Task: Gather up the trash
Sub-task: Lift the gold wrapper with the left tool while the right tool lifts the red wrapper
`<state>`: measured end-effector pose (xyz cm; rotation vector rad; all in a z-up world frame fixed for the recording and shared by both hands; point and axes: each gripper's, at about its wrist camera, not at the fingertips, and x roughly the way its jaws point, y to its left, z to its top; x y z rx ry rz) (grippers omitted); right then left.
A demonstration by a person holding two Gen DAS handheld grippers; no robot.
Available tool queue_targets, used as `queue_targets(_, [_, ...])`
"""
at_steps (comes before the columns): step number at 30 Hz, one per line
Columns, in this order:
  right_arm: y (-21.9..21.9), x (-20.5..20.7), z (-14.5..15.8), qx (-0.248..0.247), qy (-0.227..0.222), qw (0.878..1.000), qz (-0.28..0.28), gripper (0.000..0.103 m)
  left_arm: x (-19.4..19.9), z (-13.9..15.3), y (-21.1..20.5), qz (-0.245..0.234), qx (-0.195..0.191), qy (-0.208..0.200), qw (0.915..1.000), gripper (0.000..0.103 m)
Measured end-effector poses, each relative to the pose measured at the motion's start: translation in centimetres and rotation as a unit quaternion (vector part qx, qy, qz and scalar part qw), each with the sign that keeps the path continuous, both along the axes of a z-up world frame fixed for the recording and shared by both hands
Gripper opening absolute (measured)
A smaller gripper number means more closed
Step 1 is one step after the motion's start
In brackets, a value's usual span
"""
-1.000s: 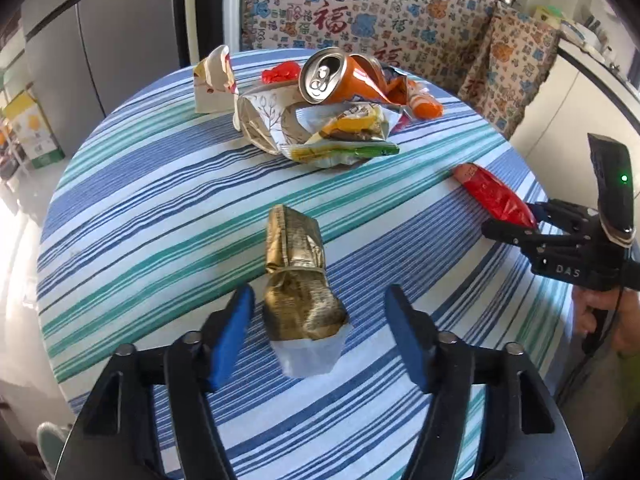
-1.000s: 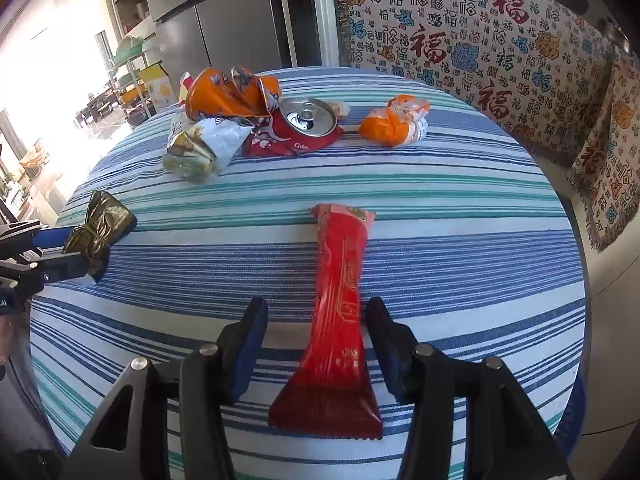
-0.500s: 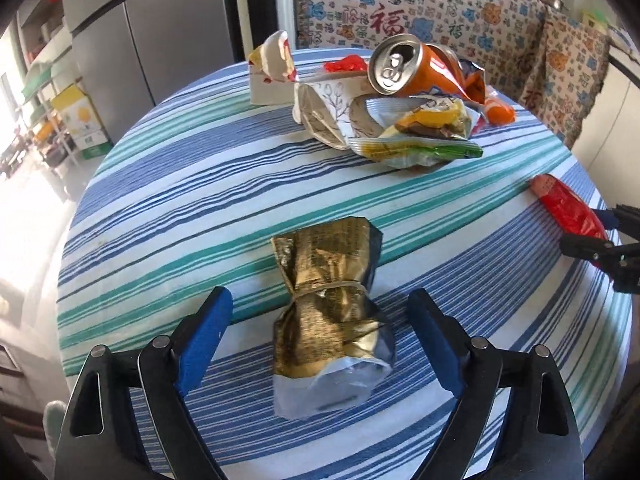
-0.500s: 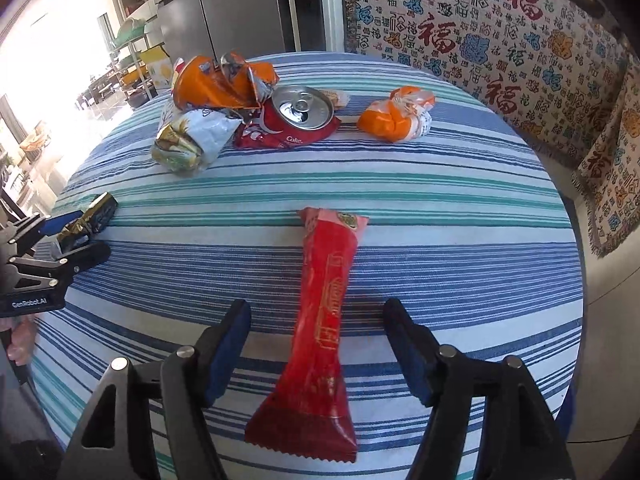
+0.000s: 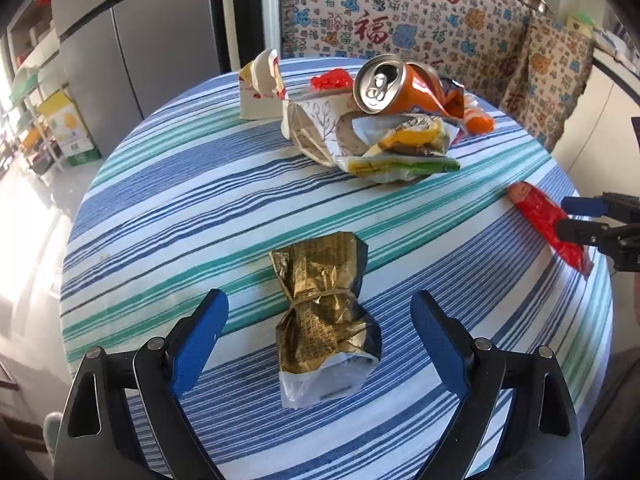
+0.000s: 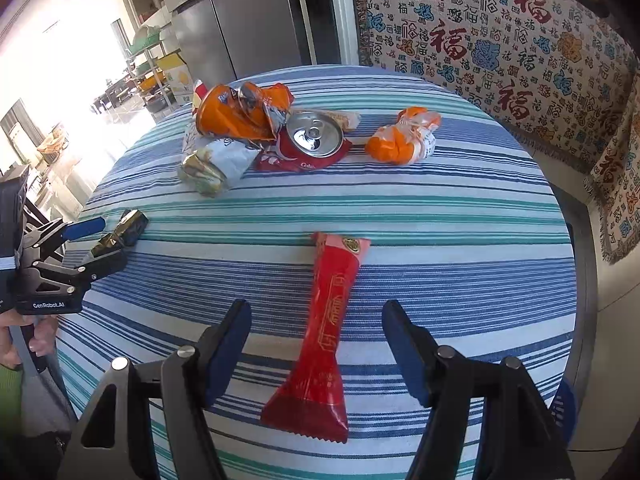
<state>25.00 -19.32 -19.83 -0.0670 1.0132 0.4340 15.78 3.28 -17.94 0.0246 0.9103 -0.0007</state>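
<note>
A home dining area: beyond the grippers, a round table (image 5: 168,200) in a striped cloth, a bench draped in a patterned throw (image 6: 500,52) behind it, and a steel refrigerator (image 5: 132,40) at far left.

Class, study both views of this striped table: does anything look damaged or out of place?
Yes. The orange can is crushed and lies atop a heap of crumpled wrappers. A gold wrapper and a red wrapper lie apart, nearer the table's edge.

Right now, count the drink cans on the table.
2. A crushed orange can lies atop the trash pile at the far side; a crushed red can lies beside it, toward the orange wrapper. The pile could hide more.
</note>
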Motion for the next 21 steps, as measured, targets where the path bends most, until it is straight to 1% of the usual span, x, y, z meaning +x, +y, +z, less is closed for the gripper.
queue_targets(1, [0.0,0.2,-0.3,-0.001,0.006,1.0,-0.001,0.052,0.1,0.1,-0.1,-0.003,0.004,0.001,1.0,0.092])
queue_targets(3, [0.0,0.4,-0.7,0.0,0.012,1.0,-0.004,0.046,0.5,0.1,-0.6,-0.01,0.023,0.004,0.9997,0.089])
queue_targets(5, [0.0,0.4,-0.9,0.0,0.012,1.0,-0.006,0.033,0.8,-0.2,-1.2,-0.017,0.04,0.01,0.999,0.079])
queue_targets(6, [0.0,0.4,-0.8,-0.001,0.011,1.0,-0.01,0.016,0.7,-0.3,-1.4,-0.02,0.042,0.011,0.9989,0.066])
queue_targets(7, [-0.1,0.2,-0.6,0.0,0.006,1.0,-0.013,0.015,0.6,-0.4,-1.6,-0.022,0.04,0.011,0.9989,0.056])
queue_targets(8, [-0.2,0.1,-0.3,0.003,0.002,1.0,-0.013,0.014,0.6,-0.4,-1.7,-0.024,0.036,0.013,0.999,0.038])
queue_targets(13, [-1.2,-0.8,1.3,0.026,-0.022,0.999,-0.023,0.013,-0.3,0.6,-2.4,-0.031,0.026,-0.01,0.9991,0.034])
queue_targets(16, [-2.0,-1.2,1.7,0.031,-0.025,0.999,-0.029,0.013,-0.5,1.3,-3.5,-0.036,0.037,-0.023,0.9984,0.033])
queue_targets(21, [-3.6,-1.4,1.8,0.039,-0.026,0.998,-0.044,0.013,-0.4,1.9,-5.2,-0.045,0.045,-0.032,0.9975,0.033])
